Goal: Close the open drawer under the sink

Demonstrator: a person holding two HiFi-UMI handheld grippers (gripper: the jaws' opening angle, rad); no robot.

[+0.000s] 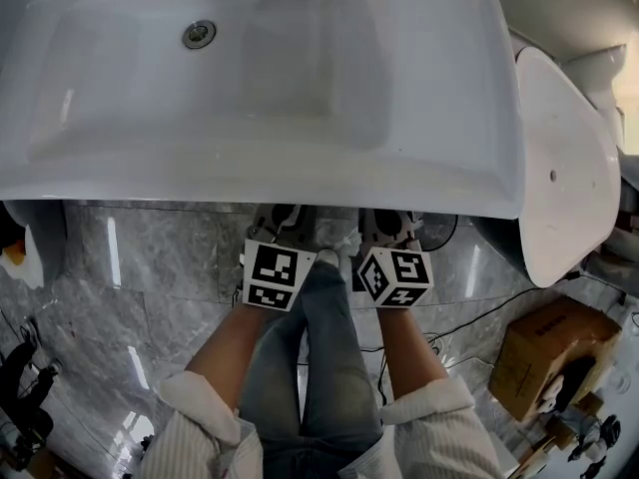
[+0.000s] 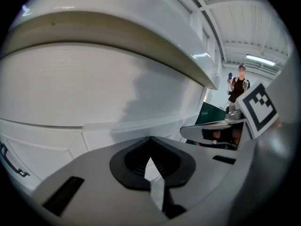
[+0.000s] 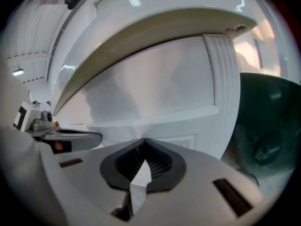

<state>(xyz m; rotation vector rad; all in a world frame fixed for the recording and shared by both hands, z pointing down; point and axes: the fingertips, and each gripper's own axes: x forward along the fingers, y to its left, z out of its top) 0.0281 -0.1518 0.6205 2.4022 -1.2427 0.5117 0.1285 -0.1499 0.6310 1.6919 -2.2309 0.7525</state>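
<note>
**Drawer front** (image 2: 94, 93): white, flat-panelled. It is located directly under the overhanging rim of the sink (image 1: 300, 173), straight ahead of both pairs of jaws and close to them. Contact cannot be confirmed. In the head view it is hidden beneath the sink. A fluted white upright (image 3: 223, 79) is seen at its right edge.

**Left gripper** (image 2: 150, 142): the jaws are met at the tips, with only a thin wedge of white seen between the black pads. Nothing is held.

**Right gripper** (image 3: 143, 145): the jaws are likewise met at the tips, and nothing is held.

**Placement of the pair:** the grippers are set side by side and near each other. Their tips are tucked under the sink's front rim, and the marker cubes are seen just outside it.

**Containers:**
- Sink basin: white, with a drain (image 1: 199, 34) seen at its rear left.
- Cardboard box (image 1: 554, 352): set on the marble floor (image 1: 150, 267) at the right. Its contents cannot be made out.
- Toilet (image 1: 559, 158): lid down, just beside the sink at the right.
</note>
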